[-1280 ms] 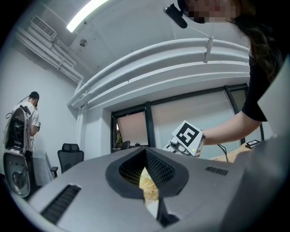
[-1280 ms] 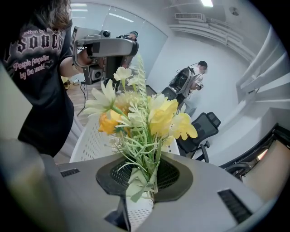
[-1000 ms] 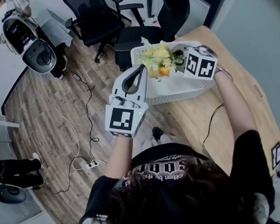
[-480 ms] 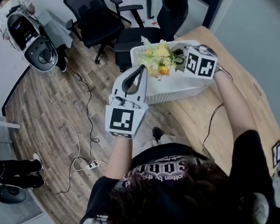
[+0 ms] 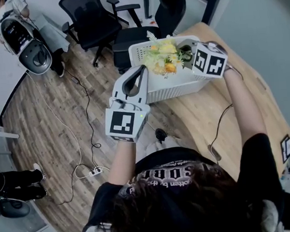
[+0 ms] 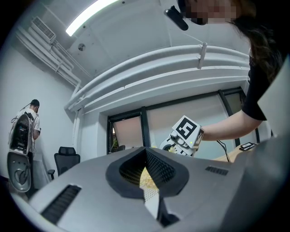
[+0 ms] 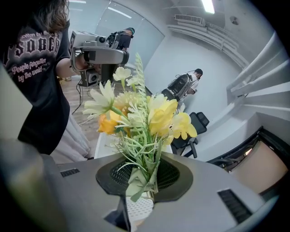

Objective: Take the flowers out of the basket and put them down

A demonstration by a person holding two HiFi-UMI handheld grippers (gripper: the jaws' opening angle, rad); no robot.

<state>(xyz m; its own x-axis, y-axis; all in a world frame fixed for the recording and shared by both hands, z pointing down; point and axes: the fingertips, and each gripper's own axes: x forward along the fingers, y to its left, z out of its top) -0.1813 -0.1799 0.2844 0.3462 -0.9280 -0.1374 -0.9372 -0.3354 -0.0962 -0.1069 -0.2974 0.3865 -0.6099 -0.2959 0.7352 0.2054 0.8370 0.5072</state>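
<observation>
A bunch of yellow and white flowers [image 5: 166, 57] with green stems stands over the white basket [image 5: 175, 89] at the table's far end. My right gripper [image 5: 193, 60] comes in from the right and is shut on the stems. In the right gripper view the stems [image 7: 146, 174] sit pinched between the jaws and the blooms [image 7: 149, 113] spread above them, with the basket [image 7: 106, 141] behind. My left gripper [image 5: 140, 74] hovers at the basket's near left side with its jaws together and nothing in them. It shows again as the left gripper [image 7: 99, 53] beyond the blooms.
The wooden table [image 5: 225, 116] carries a thin black cable [image 5: 220, 124] and a dark flat object [image 5: 215, 153]. Black office chairs [image 5: 90, 22] stand beyond the basket. Cables and a power strip [image 5: 93, 169] lie on the wood floor. A person [image 5: 14, 13] stands at the far left.
The right gripper and the bunch have shifted slightly up and to the right over the basket. The left gripper stays put beside the basket.
</observation>
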